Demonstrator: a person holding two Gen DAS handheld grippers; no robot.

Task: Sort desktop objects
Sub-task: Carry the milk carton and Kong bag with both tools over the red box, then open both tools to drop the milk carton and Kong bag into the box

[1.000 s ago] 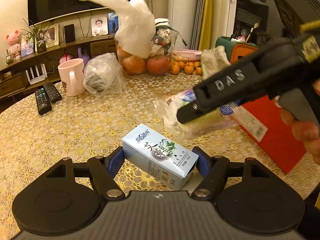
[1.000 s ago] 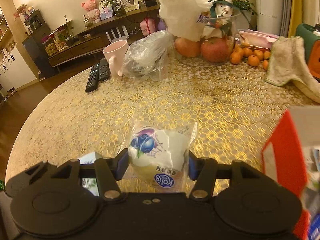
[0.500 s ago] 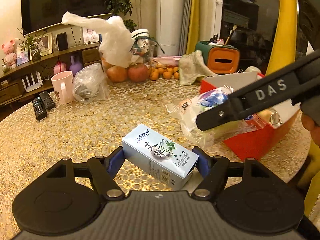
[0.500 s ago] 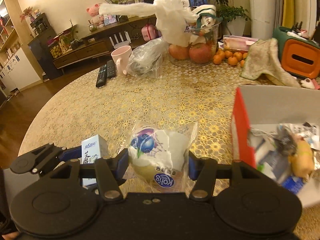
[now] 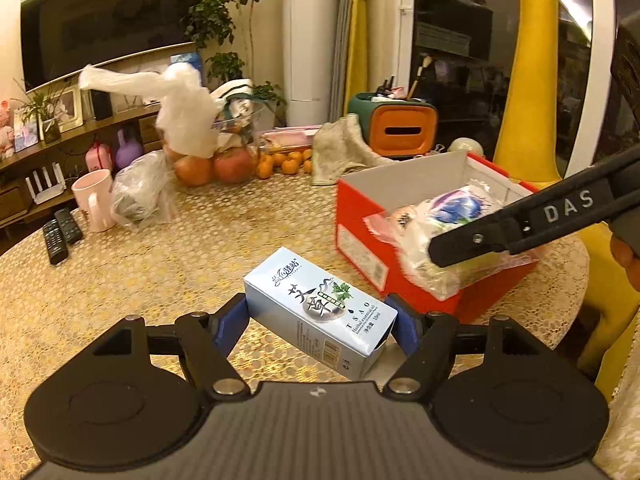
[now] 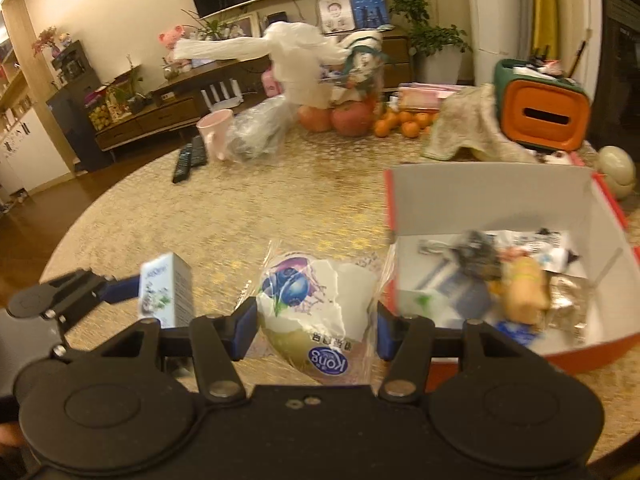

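We find both tools carried closer to the red box (image 6: pixel 492 200) at two o'clock, left tool (image 5: pixel 320 320) pinching the carton (image 5: pixel 316 308), right tool (image 6: pixel 316 320) pinching the snack packet (image 6: pixel 316 312), drop-off pending.

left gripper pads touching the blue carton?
Touching. Left wrist view: both pads of the left gripper press the carton's ends, holding it off the table.

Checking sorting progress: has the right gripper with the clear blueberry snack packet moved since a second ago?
Yes. The right gripper, shut on the clear blueberry snack packet, has moved rightward toward the red cardboard box, now beside its near corner.
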